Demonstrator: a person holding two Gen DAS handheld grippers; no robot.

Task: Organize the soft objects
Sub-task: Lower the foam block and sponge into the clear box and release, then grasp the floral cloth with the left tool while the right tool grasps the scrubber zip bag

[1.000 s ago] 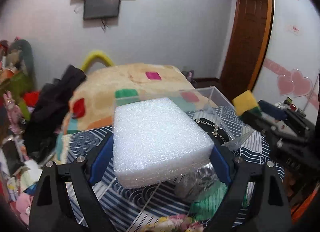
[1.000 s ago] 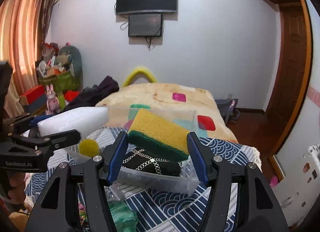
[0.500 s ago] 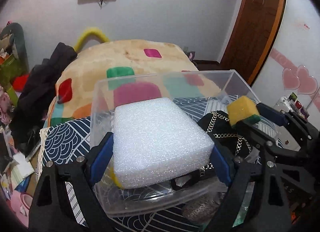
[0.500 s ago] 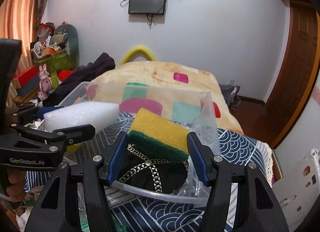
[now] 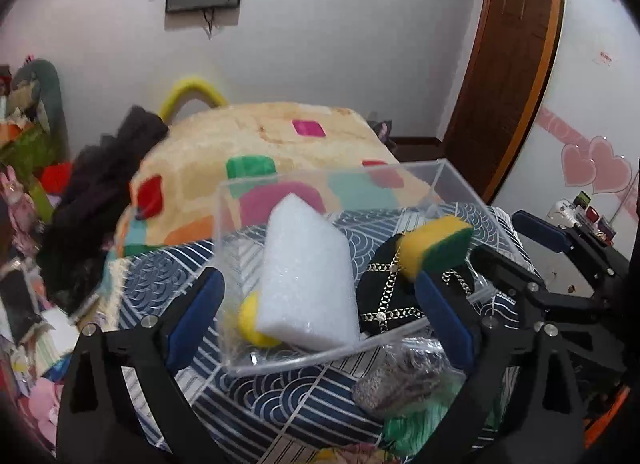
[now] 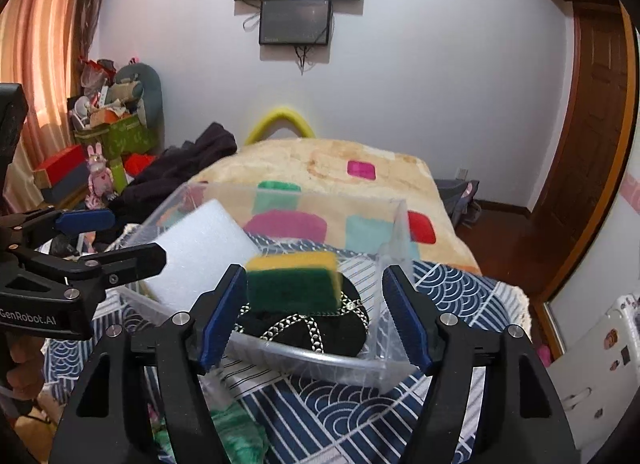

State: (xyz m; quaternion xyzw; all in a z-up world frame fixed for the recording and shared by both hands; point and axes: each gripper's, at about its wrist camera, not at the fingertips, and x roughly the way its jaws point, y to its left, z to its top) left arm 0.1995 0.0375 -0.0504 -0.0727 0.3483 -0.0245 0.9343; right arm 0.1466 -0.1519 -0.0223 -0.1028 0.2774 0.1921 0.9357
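A white foam block [image 5: 308,284] [image 6: 200,252] stands tilted inside the clear plastic box [image 5: 332,177] [image 6: 320,360], leaning over a small yellow object [image 5: 252,324]. My left gripper [image 5: 320,320] [image 6: 138,238] straddles the box's near wall; its jaws are opening and neither pad touches the block. A yellow and green sponge [image 5: 436,248] [image 6: 292,280], blurred, hangs loose just above a black bag with a gold chain [image 5: 384,296] [image 6: 304,328] in the box. My right gripper [image 6: 316,316] is opening around the sponge, with a wide gap on its right side.
The box rests on a blue and white patterned cloth [image 5: 280,396]. A bagged silver scrubber [image 5: 404,380] and a green cloth [image 5: 416,424] lie in front of it. Behind are a bed with a patchwork blanket [image 6: 340,167] and dark clothing [image 5: 100,191]. A hand [image 6: 20,364] holds the left gripper.
Both grippers opened wider. The foam block left the left jaws and tipped into the box. The sponge came free of the right pads and rolled green side forward over the black bag.
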